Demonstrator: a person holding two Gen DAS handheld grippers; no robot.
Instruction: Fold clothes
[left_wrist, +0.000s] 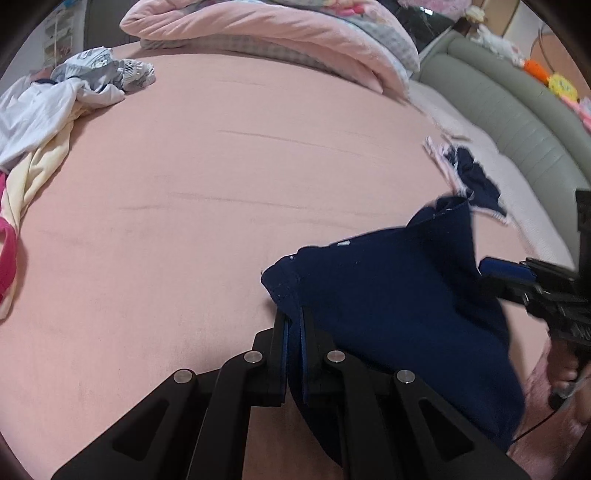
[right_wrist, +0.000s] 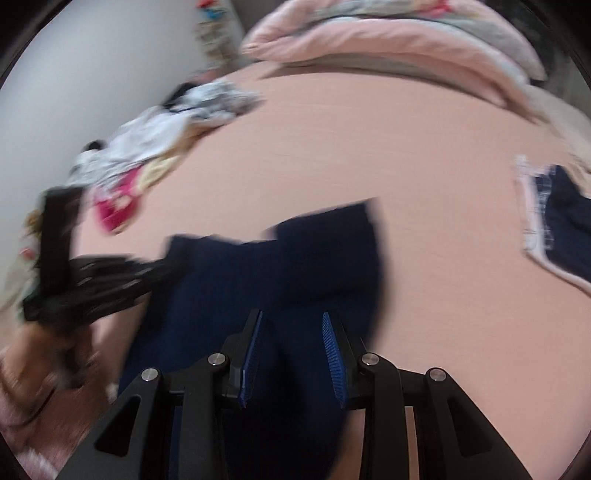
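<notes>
The left claw (left_wrist: 293, 332) is pressed together on an edge of the navy garment (left_wrist: 388, 291), the dark cloth pinched between its blue-padded fingers (left_wrist: 284, 343). From that pinch the navy garment hangs and drapes to the right, above the pink bed sheet (left_wrist: 207, 192), with a hemmed corner sticking up just beside the claw tips.

The right claw (right_wrist: 293, 332) is spread, its two ribbed blue pads (right_wrist: 334, 354) standing apart with the navy garment (right_wrist: 280, 266) lying between and beneath them; the right wrist view is blurred, so whether either pad touches the cloth cannot be told. In the left wrist view the right claw (left_wrist: 495, 267) shows at the right edge of the navy garment, with the person's hand (left_wrist: 565, 365) below it.

Beyond the navy garment, toward the grey padded bed frame (left_wrist: 517, 122), lies a second dark piece with pale pink trim (left_wrist: 469, 177), apart from the held one. Far to the left of the navy garment, a pile of clothes (left_wrist: 48, 118) in white, cream and bright pink sits at the edge of the sheet. A folded pink quilt (left_wrist: 266, 40) lies across the far end of the bed, well beyond the navy garment.
</notes>
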